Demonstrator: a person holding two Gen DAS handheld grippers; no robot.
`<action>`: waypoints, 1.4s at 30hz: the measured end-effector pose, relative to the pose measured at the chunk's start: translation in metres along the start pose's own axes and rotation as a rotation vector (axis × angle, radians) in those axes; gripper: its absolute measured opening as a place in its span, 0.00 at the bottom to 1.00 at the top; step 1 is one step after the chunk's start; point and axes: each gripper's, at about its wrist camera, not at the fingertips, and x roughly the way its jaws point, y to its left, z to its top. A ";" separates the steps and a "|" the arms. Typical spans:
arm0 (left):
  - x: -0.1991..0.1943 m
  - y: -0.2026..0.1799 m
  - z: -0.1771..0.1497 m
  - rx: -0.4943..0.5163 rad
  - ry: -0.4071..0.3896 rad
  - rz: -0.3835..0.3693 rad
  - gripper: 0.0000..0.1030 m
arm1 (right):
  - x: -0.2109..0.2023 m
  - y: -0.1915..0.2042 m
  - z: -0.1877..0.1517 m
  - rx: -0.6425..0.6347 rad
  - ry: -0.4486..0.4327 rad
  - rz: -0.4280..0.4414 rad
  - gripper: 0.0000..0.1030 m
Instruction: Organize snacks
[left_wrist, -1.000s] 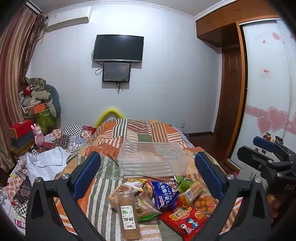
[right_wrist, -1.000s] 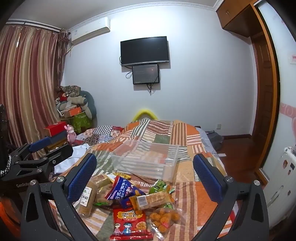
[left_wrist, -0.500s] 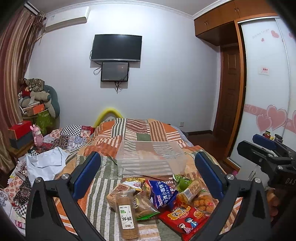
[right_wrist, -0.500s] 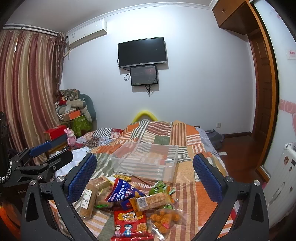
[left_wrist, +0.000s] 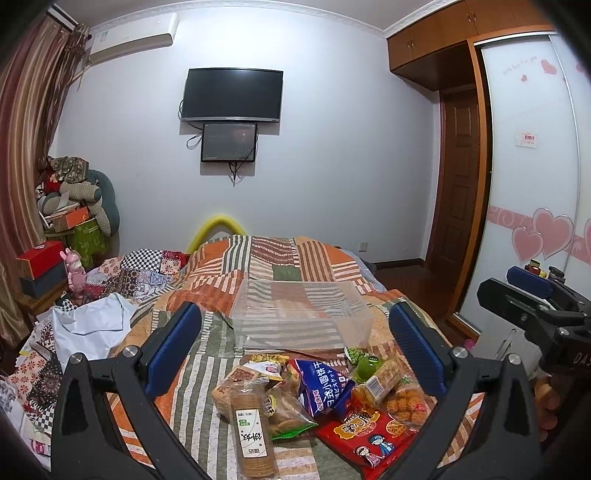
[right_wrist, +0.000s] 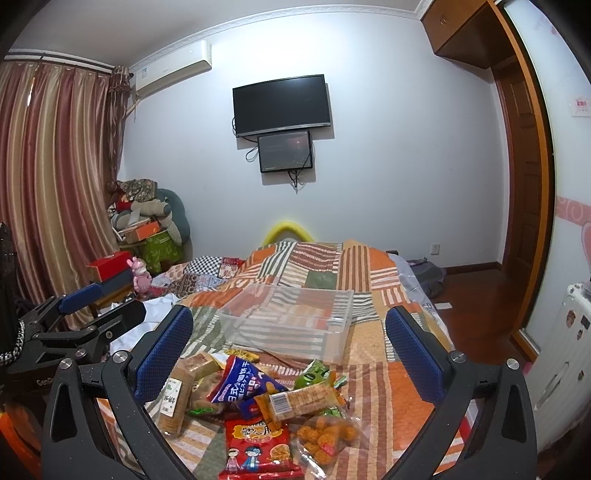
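Bedroom w/ a patchwork-quilted bed (left_wrist: 229, 373); clear rectangular plastic bin (left_wrist: 301, 317) sits mid-bed. Just in front of bin: pile of snack packets, incl. blue crinkly bag (left_wrist: 323, 384), red cartoon pouch (right_wrist: 255, 446), tall biscuit sleeve (left_wrist: 253, 432). Left gripper (left_wrist: 295, 354) and right gripper (right_wrist: 290, 352) both spread wide, holding nothing, above the pile.

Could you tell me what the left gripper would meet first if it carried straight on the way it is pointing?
Probably the clear plastic bin on the bed: it lies dead ahead of the open left gripper, beyond the snack pile, which sits lower. Depth is uncertain.
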 end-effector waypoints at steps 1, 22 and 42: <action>0.000 0.001 0.000 -0.001 0.002 0.000 1.00 | 0.000 0.000 0.000 0.002 0.001 0.001 1.00; -0.001 0.001 0.001 -0.001 -0.005 0.004 1.00 | 0.002 0.001 0.000 -0.002 0.005 0.003 1.00; 0.002 0.003 -0.002 0.004 0.008 0.004 1.00 | 0.009 0.002 -0.006 -0.009 0.034 0.001 1.00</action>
